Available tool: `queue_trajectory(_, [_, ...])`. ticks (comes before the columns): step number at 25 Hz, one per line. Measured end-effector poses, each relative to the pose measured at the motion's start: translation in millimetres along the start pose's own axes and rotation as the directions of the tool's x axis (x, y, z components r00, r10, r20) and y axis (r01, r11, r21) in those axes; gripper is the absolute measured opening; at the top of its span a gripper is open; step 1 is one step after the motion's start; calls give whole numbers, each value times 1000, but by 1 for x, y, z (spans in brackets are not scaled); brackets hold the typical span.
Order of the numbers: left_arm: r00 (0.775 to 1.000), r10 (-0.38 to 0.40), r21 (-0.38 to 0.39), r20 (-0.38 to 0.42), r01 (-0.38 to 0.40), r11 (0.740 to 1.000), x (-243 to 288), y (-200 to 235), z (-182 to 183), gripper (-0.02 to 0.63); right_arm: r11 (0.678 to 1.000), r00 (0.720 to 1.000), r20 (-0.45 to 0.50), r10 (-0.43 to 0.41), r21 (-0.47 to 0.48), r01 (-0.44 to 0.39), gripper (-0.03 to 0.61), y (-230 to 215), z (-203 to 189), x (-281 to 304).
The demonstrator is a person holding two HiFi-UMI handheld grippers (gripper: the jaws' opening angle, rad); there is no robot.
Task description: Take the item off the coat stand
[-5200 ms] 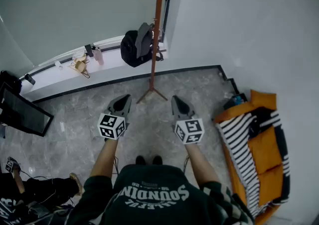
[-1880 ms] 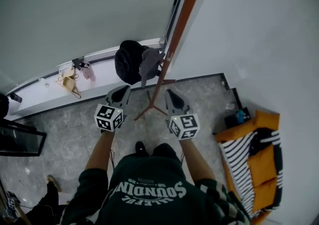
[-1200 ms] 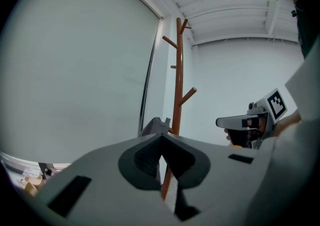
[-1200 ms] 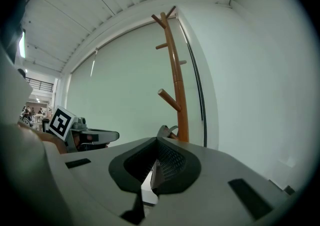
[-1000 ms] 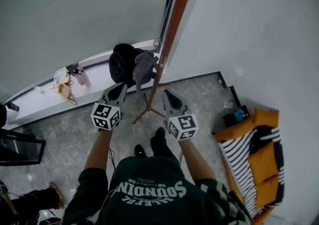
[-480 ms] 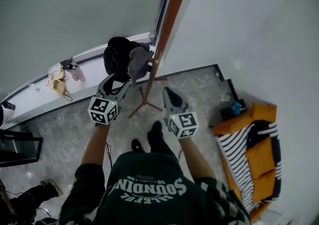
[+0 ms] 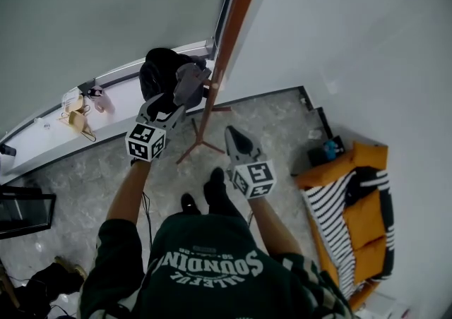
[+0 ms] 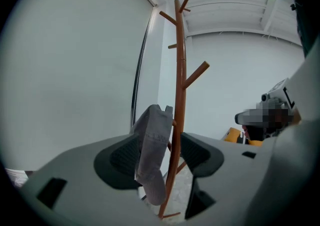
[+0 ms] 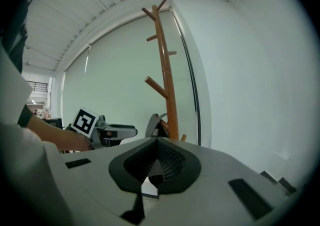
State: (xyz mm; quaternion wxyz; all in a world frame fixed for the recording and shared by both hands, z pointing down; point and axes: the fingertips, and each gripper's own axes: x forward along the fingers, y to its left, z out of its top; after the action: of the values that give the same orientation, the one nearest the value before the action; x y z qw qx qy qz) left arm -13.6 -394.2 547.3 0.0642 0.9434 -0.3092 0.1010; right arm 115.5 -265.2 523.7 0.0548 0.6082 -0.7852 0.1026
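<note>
A grey cap [image 7: 188, 85] hangs on a low peg of the brown wooden coat stand [image 7: 224, 49]. My left gripper [image 7: 174, 104] reaches up to it, and its jaws have just been opening. In the left gripper view the cap [image 8: 151, 152] hangs in the gap between the two pads, close to the left one. Neither pad squeezes it, and the stand's pole [image 8: 179, 120] runs just right of it. My right gripper [image 7: 234, 138] is shut and empty, lower and to the right of the pole. From the right gripper view the stand [image 9: 166, 85] rises ahead of the right gripper [image 9: 156, 164].
A black backpack [image 7: 157, 74] hangs behind the cap. Small items lie on a white ledge [image 7: 42, 134] under the window at left. An orange and striped seat [image 7: 353, 205] stands at right. The stand's feet [image 7: 201, 142] spread on grey floor near the person's shoes [image 7: 205, 194].
The person has stepped closer to the stand. My left gripper moved forward and up to the cap and went from shut to open. The right gripper stayed shut beside the pole.
</note>
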Motion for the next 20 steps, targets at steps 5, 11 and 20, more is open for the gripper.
queue_trajectory(5, [1000, -8, 21, -26, 9, 1000, 24, 10, 1, 239, 1000, 1000, -11, -16, 1, 16, 0, -7, -4, -2])
queue_trajectory(11, [997, -27, 60, -70, 31, 998, 47, 13, -1, 241, 999, 999, -18, -35, 1, 35, 0, -14, -4, -4])
queue_trajectory(20, [987, -47, 67, -153, 58, 996, 72, 11, -14, 208, 999, 999, -16, -45, 2, 45, 0, -22, -6, -6])
